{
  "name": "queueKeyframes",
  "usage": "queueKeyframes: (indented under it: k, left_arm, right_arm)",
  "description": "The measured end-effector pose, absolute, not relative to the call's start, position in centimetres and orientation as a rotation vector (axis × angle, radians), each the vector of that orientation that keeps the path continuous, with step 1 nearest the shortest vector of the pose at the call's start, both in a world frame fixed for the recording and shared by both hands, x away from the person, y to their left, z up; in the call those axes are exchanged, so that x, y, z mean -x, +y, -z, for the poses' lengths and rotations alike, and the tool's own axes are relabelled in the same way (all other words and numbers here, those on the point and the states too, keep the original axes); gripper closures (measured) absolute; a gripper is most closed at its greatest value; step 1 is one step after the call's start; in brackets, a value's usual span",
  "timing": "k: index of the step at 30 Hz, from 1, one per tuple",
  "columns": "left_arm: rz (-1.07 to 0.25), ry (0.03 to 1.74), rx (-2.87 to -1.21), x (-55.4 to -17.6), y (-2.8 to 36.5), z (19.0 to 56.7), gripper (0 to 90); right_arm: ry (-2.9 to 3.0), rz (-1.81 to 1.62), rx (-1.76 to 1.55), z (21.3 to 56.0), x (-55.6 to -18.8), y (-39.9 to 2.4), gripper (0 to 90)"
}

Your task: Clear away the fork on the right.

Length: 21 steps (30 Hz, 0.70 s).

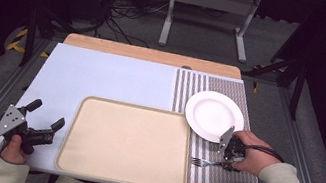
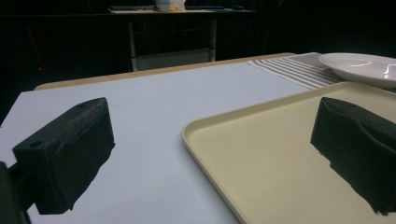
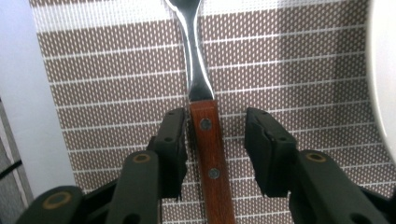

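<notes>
A fork point(image 1: 204, 163) with a wooden handle point(image 3: 208, 154) and steel neck lies on the brown striped placemat point(image 1: 186, 90), tines toward the tray. My right gripper point(image 1: 230, 151) is down over the handle and open point(image 3: 217, 120). Its left jaw sits against the wood, and a gap separates the right jaw from it. At the table's near left, my left gripper point(image 1: 47, 114) hovers open and holds nothing point(image 2: 210, 140), beside the beige tray point(image 1: 81, 107). One of its jaws overlaps the tray point(image 2: 187, 135) in the left gripper view.
A white plate point(image 1: 214, 115) rests on the placemat point(image 3: 116, 93) just beyond my right hand; its rim point(image 3: 385, 70) shows at the right of the right gripper view. The pale blue table surface point(image 1: 103, 76) stretches behind the tray. A dark floor with cables and a table frame lies beyond.
</notes>
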<state>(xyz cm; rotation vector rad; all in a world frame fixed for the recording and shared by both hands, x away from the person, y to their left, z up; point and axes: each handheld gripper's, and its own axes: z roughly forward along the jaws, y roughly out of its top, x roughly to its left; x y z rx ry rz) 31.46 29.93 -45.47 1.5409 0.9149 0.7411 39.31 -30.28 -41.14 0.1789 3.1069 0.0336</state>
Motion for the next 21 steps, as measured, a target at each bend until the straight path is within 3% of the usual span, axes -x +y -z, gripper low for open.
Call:
queueKeyframes:
  k: [6,21]
  left_arm:
    - [-0.74,0.916,-1.54,-31.48,29.93,45.49,0.1]
    - [-0.741,0.914,-1.541,-31.52,29.92,45.53,0.1]
  right_arm:
    - [3.136,0.027,-0.121,41.19,-39.26,-29.9,75.0]
    - [3.13,0.079,-0.04,41.26,-39.19,-29.45,77.2]
